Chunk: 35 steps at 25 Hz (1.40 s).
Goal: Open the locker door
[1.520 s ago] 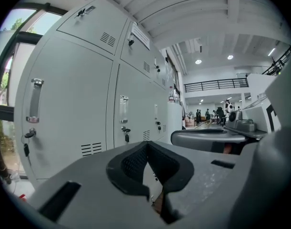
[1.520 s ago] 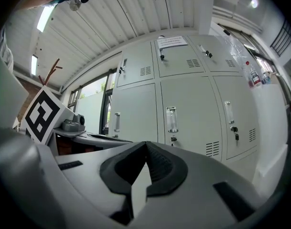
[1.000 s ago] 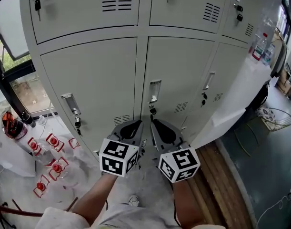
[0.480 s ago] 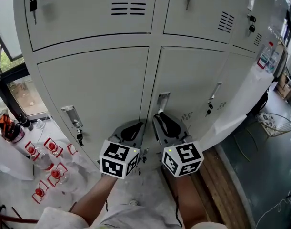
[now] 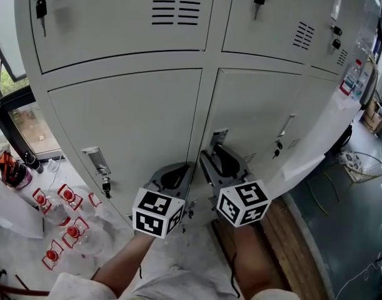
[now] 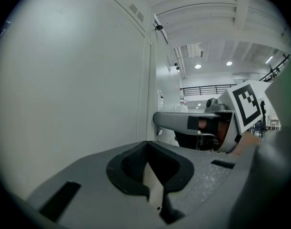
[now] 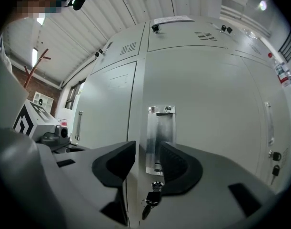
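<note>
Lockers fill the view. The lower middle door is shut, flush with its neighbours. The left gripper sits beside the door seam with its jaws together and nothing in them. The right gripper is up at the door with its jaws wide apart. They have just been opening. In the right gripper view the handle stands between them and the pads are not pressing on it. A key hangs in the lock just under the handle.

Risks, as I judge them:
- The jaws may close on the flat handle plate instead of the pull lip, then slip off on the pull.
- The jaws sit just above the key and may knock or snag it as they close.
- The lock state cannot be told. If the door is locked, pulling only drags the pads off.
- The left gripper is parked by the seam. The handle edge probably swings out there, so the door could hit it.

Compared with a second ago, the right jaws were together and short of the handle; now they are apart and around it. The left gripper looks the same and has shifted a little.
</note>
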### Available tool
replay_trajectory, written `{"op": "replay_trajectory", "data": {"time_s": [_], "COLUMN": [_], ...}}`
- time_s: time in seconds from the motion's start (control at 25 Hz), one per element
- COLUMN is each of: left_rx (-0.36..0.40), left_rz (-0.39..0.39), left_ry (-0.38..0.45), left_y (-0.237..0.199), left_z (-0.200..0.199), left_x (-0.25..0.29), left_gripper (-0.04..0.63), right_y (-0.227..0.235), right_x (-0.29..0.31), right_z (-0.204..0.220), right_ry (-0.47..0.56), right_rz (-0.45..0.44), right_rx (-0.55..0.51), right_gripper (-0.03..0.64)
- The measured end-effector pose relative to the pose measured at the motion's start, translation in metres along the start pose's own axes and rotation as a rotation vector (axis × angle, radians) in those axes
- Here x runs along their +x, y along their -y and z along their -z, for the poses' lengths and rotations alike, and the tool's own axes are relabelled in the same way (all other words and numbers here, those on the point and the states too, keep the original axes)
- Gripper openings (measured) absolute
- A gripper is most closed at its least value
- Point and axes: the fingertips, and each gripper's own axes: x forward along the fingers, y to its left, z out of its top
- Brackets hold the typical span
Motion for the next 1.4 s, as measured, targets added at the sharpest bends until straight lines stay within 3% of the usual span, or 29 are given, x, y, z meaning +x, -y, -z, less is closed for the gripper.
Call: {"op": "replay_trajectory", "data": {"time_s": [0.24, 0.68, 1.4], "left_rx": [-0.007, -0.001, 0.003], "left_rz": [-0.008, -0.016, 0.032], "left_ry": [-0.004, -0.009, -0.01], "left_y": [-0.006, -0.002, 0.047], "left_z": [0.002, 0.004, 0.006], "left_x": [0.0, -0.004, 0.01], "left_gripper": [0.006, 0.006, 0.006], "right_y": [-0.004, -0.006, -0.01], "right_x": [0.009, -0.003, -0.072], "right_z": [-0.003, -0.005, -0.008], "right_ry": [0.011, 0.011, 0.043], "right_rz": [-0.052, -0.07, -0.13], "right_rx": [0.018, 0.032, 0.025], "right_gripper": [0.146, 0.147, 0.147]}}
